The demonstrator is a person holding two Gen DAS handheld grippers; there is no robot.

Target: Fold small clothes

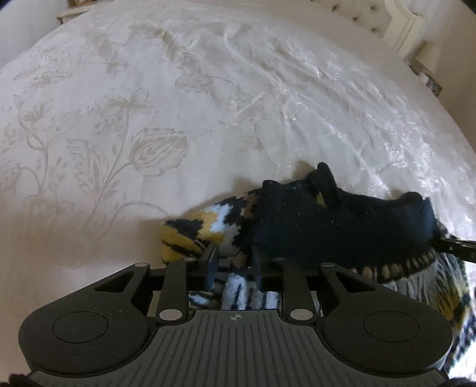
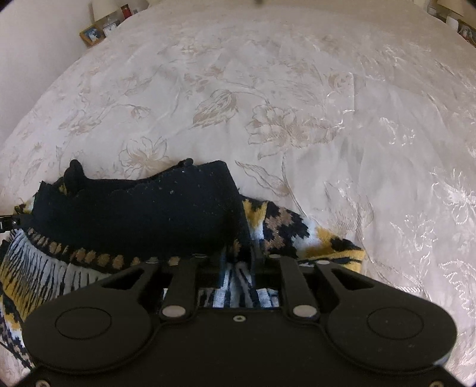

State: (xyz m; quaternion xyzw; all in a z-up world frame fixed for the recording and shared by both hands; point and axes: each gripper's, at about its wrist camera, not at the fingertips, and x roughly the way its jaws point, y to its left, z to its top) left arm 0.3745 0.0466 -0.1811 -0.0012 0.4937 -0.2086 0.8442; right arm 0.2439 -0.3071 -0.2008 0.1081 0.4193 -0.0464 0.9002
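A knitted sweater (image 1: pixel 312 220) with a navy top and a white, yellow and navy pattern lies on the bed, its navy part folded over the striped part. My left gripper (image 1: pixel 235 259) is shut on the sweater's left end, with patterned knit bunched between its fingers. My right gripper (image 2: pixel 239 259) is shut on the other end of the sweater (image 2: pixel 134 214), where striped knit fills the gap. A black part of the right gripper (image 1: pixel 458 248) shows at the edge of the left wrist view. The left gripper (image 2: pixel 7 223) peeks in at the edge of the right wrist view.
A cream bedspread (image 1: pixel 178 104) with a floral pattern stretches far beyond the sweater. A padded headboard (image 1: pixel 398 23) stands at the far right. A bedside table with picture frames (image 2: pixel 95 32) stands beyond the bedspread (image 2: pixel 297 104).
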